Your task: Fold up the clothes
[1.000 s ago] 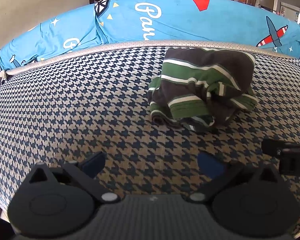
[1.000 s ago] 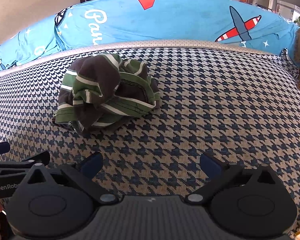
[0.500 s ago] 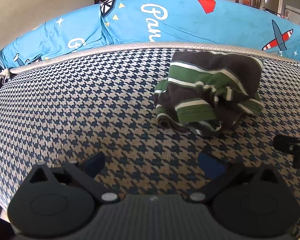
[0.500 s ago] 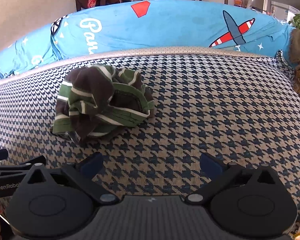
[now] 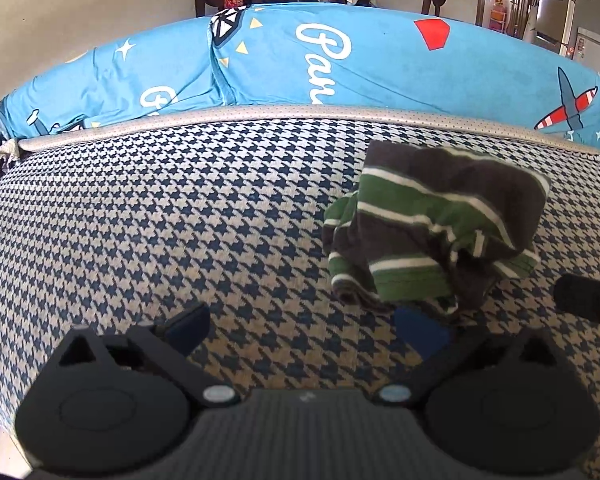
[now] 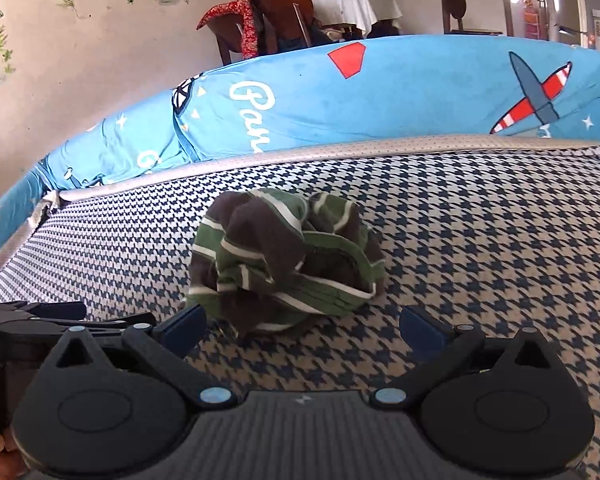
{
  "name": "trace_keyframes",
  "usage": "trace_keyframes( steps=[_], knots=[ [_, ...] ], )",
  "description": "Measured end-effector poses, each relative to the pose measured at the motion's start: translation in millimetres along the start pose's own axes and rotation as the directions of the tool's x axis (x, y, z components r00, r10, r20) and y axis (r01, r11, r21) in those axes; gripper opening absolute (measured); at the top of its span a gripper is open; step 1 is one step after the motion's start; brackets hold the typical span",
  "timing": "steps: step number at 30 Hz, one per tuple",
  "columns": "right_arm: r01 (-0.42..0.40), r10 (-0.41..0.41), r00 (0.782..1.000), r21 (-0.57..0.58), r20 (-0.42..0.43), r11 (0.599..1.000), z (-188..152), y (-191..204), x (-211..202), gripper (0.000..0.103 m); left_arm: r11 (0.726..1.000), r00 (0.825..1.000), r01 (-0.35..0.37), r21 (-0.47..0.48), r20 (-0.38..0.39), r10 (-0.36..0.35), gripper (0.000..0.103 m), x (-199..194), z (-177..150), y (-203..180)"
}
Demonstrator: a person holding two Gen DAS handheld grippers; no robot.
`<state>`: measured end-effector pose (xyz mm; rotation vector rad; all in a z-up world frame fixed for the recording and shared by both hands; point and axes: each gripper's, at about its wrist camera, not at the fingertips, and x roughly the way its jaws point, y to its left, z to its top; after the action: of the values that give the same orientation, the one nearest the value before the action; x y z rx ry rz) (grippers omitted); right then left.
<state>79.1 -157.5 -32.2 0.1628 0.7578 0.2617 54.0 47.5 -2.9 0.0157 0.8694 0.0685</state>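
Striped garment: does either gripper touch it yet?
Cannot tell. Both grippers, left and right, are open at the striped garment's near edge; neither view shows contact.

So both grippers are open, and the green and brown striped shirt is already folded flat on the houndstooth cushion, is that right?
Not quite. The striped shirt is crumpled in a heap, not folded flat; the right wrist view shows it bunched up. The rest holds: it lies on the houndstooth cushion, and the left gripper and right gripper are both open.

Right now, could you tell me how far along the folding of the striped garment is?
Nothing looks done: the striped garment lies crumpled on the houndstooth surface. In hand: the left gripper and right gripper sit open just short of it, gripping nothing. Left: grasping, spreading and every fold.
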Motion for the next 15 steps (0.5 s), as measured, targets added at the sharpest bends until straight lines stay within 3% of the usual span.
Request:
trace_keyframes(
  steps=[10,13,15],
  knots=[
    [-0.041,0.042,0.999,-0.051,0.024,0.998,16.4,7.7,17.0,0.103,0.998,1.0,0.006,0.069,0.027,-0.008,0.103,13.8,27.7,-4.8],
    [-0.054,0.057,0.998,-0.059,0.035,0.997,21.8,8.6,25.3,0.102,0.999,0.999,-0.014,0.043,0.048,0.012,0.103,16.9,37.8,2.0],
    [-0.05,0.052,0.998,-0.059,0.03,0.997,25.4,8.2,33.3,0.096,1.0,0.999,-0.013,0.009,0.045,0.013,0.103,17.8,40.3,8.9]
  ],
)
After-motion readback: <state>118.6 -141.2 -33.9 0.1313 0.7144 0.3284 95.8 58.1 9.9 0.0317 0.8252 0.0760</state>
